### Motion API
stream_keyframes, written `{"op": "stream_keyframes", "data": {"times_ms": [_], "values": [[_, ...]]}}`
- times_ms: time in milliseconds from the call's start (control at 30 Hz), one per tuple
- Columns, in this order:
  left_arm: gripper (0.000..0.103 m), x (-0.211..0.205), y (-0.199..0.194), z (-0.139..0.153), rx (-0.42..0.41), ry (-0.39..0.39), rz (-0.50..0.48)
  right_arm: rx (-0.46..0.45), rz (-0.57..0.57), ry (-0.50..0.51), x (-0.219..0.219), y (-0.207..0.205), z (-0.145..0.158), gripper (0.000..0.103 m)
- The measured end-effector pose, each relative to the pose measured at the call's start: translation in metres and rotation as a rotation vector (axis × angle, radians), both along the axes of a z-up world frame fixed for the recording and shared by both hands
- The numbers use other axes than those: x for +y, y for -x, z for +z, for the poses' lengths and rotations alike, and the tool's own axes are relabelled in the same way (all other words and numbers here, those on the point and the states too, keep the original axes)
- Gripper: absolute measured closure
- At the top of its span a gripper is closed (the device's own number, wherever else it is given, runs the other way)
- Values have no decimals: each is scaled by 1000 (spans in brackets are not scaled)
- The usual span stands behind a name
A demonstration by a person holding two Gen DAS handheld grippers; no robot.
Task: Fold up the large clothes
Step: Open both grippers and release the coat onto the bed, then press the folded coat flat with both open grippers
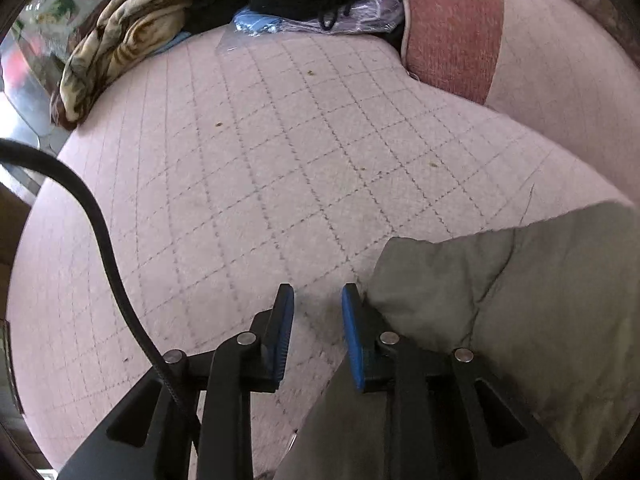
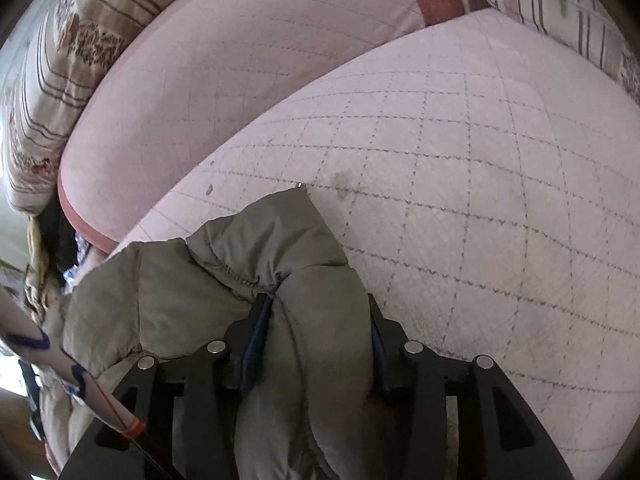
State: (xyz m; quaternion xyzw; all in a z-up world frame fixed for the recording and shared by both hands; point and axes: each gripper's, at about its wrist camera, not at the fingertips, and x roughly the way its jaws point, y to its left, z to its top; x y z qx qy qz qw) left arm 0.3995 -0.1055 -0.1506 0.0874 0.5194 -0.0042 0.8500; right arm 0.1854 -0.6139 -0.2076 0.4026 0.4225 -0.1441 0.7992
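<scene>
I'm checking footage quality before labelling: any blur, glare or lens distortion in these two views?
Left wrist view: blown-out daylight at the far left edge, the pink quilted bedcover bulges from fisheye, the open left gripper looks sharp. Right wrist view: evenly lit, the same bulge, the puffy olive-grey jacket in the right gripper slightly soft.

A grey-green padded jacket [image 2: 192, 296] is bunched at the lower centre of the right wrist frame. A quilted fold [image 2: 320, 320] is raised at its middle. In the left wrist frame it is seen at the lower right [image 1: 520, 300].
</scene>
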Motion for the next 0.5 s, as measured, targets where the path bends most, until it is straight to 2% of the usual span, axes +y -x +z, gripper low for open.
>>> {"op": "stream_keyframes", "data": {"times_ms": [67, 100, 133, 200, 300, 400, 500], "values": [[74, 10, 8, 19, -31, 26, 8, 34, -8, 20, -1, 1, 7, 44], [69, 16, 13, 32, -58, 36, 6, 60, -24, 52, -1, 4, 13, 33], [66, 21, 21, 48, -93, 39, 1, 85, -58, 114, 1, 9, 24, 26], [52, 31, 38, 78, -166, 28, 5, 75, -96, 210, 7, 21, 49, 26], [40, 40, 72, 118, -242, 61, -7, 51, -103, 291, 16, 43, 81, 25], [36, 38, 107, 134, -244, 101, -50, 26, -90, 342, 32, 65, 111, 25], [36, 27, 141, 126, -210, 158, -109, 4, -35, 381, 63, 81, 134, 25]]}}
